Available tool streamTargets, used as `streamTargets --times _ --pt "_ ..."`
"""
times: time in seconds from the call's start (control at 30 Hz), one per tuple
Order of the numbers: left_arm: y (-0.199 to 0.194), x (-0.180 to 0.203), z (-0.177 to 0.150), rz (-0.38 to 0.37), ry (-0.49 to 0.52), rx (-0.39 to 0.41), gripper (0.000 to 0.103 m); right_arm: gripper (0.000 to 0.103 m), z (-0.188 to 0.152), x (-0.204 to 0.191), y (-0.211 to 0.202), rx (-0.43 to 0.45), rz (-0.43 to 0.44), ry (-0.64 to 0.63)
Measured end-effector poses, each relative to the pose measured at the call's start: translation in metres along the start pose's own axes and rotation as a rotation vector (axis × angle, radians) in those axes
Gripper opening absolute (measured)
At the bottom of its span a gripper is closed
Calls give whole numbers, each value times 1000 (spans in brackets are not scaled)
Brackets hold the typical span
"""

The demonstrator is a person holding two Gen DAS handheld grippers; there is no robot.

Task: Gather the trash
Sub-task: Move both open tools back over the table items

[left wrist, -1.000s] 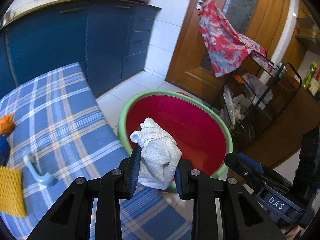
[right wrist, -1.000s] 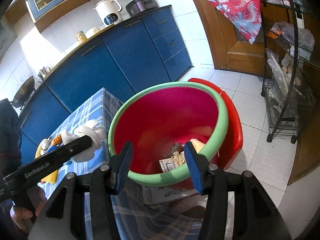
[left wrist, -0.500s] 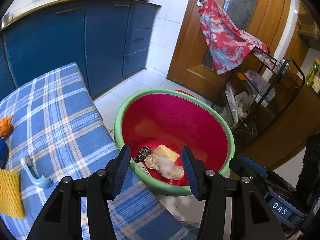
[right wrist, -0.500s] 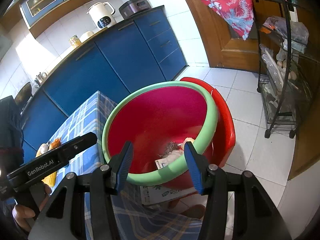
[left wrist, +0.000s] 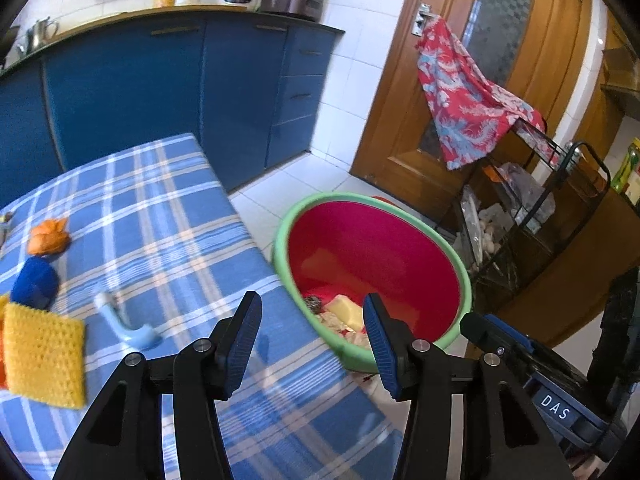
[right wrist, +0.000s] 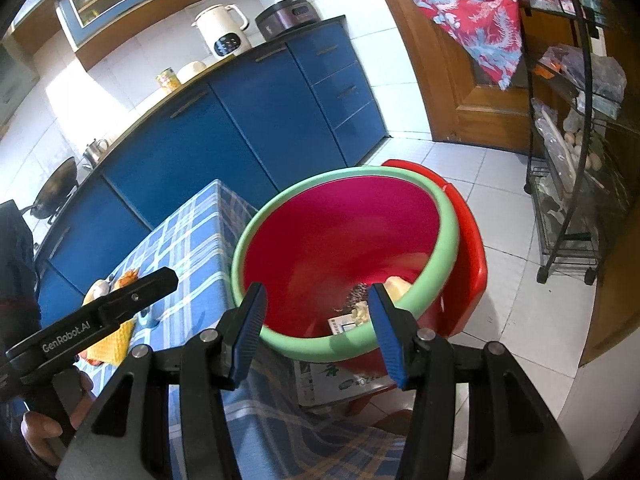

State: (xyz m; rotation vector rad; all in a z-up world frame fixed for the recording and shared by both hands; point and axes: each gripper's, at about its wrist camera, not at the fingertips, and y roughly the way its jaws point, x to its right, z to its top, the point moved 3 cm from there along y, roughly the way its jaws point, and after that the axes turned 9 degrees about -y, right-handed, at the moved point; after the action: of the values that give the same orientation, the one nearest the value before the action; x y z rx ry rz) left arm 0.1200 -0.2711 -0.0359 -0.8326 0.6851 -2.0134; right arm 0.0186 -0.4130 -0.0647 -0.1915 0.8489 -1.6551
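Nearest the left wrist camera, the left gripper (left wrist: 312,336) hangs with jaws spread and nothing between them, over the table (left wrist: 168,216) edge. Left on the cloth lie a yellow pad (left wrist: 42,354), a pale blue scoop (left wrist: 128,326), a blue ball (left wrist: 34,282) and an orange scrap (left wrist: 48,236). Right of the table sits the basin (left wrist: 460,280), trash (left wrist: 344,316) lying in its bottom. The right gripper (right wrist: 316,328) is likewise spread and empty, at the basin's near rim. Beyond stand cabinets (left wrist: 160,88) and a door (left wrist: 512,40).
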Motion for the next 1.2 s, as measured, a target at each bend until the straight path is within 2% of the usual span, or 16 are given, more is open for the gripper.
streamTargets --times 0.83,1.2 --pt "-90 -127 -8 192 -203 131 54 55 -7 -104 8 -43 122 -157" --pt "-106 -184 -6 281 -274 160 54 57 -14 -140 24 -82 147 -211"
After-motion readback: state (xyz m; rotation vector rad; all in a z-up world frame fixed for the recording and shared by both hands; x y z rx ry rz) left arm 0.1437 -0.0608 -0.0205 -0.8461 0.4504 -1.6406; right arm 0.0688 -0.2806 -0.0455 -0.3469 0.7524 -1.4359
